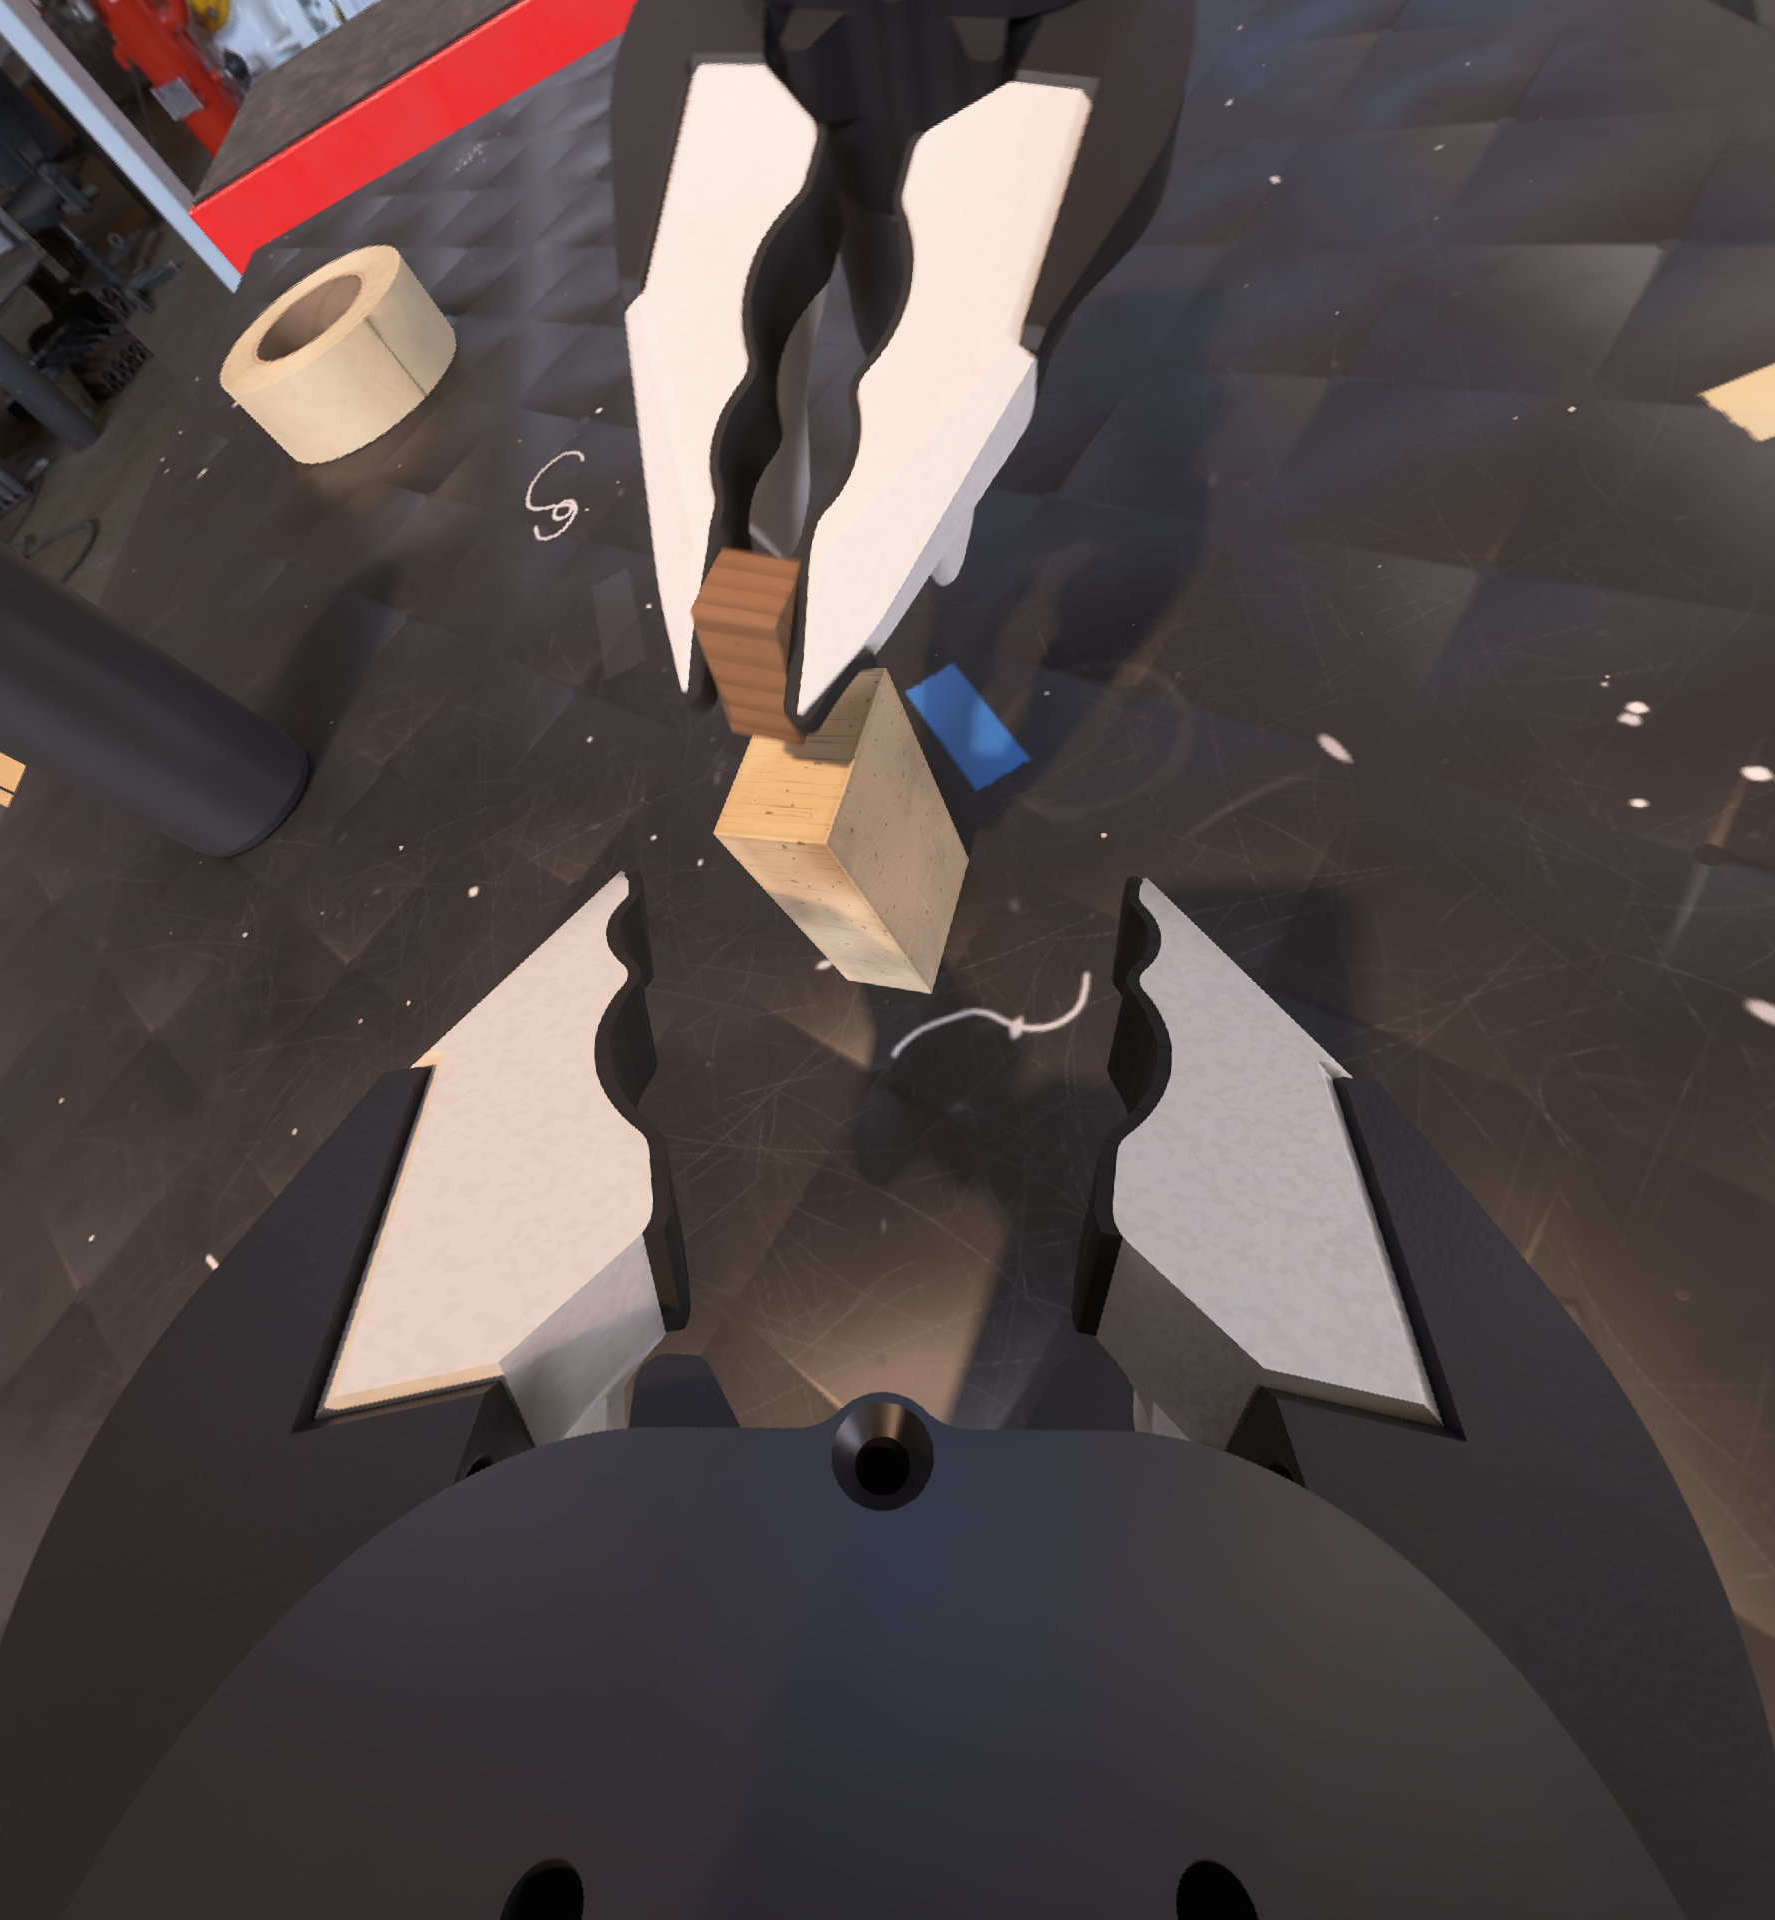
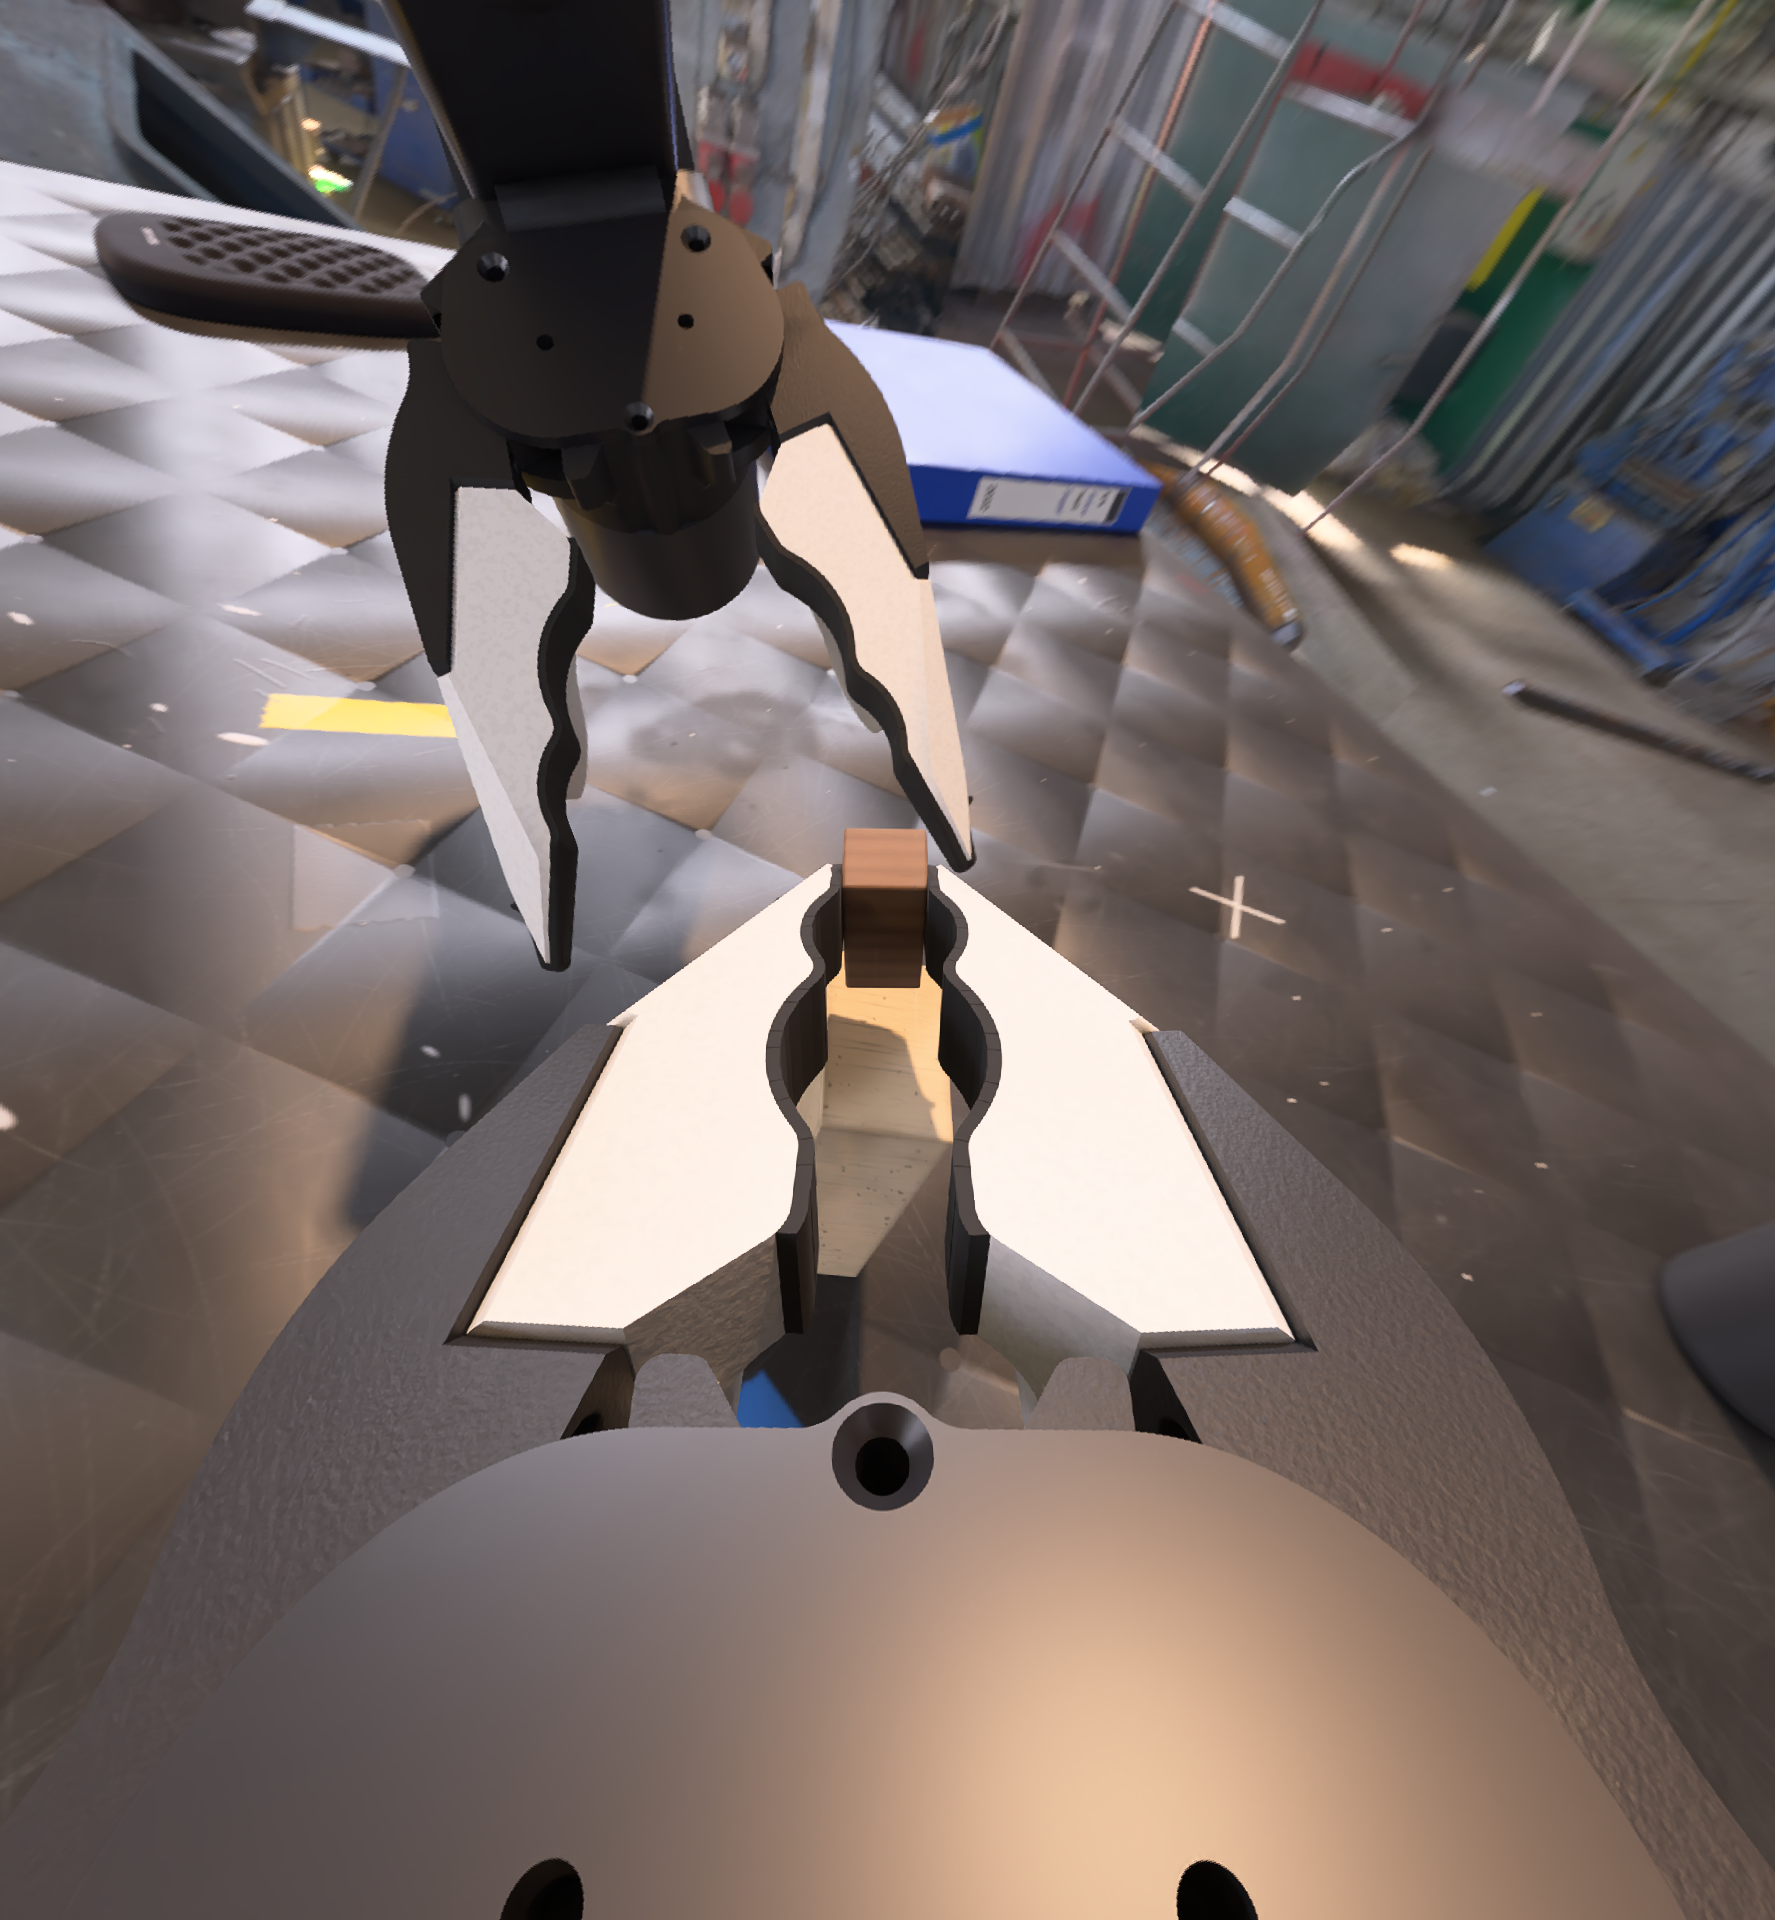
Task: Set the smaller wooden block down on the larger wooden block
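Note:
The smaller wooden block (image 1: 748, 644) is dark brown and my right gripper (image 1: 755, 707) is shut on it. It hangs over the far end of the larger, light wooden block (image 1: 841, 842), which lies on the dark tabletop; I cannot tell if they touch. In the right wrist view the small block (image 2: 883, 914) sits between my right gripper's tips (image 2: 885, 883), with the larger block (image 2: 878, 1122) below, seen through the gap. My left gripper (image 1: 883, 894) is open and empty, just short of the larger block's near end; it also shows in the right wrist view (image 2: 758, 904).
A tape roll (image 1: 337, 348) and a dark cylinder (image 1: 104, 707) lie to the left. A blue flat piece (image 1: 966, 727) lies right behind the larger block. A blue binder (image 2: 997, 436), a black perforated object (image 2: 259, 270) and a yellow tape strip (image 2: 363, 715) lie farther off.

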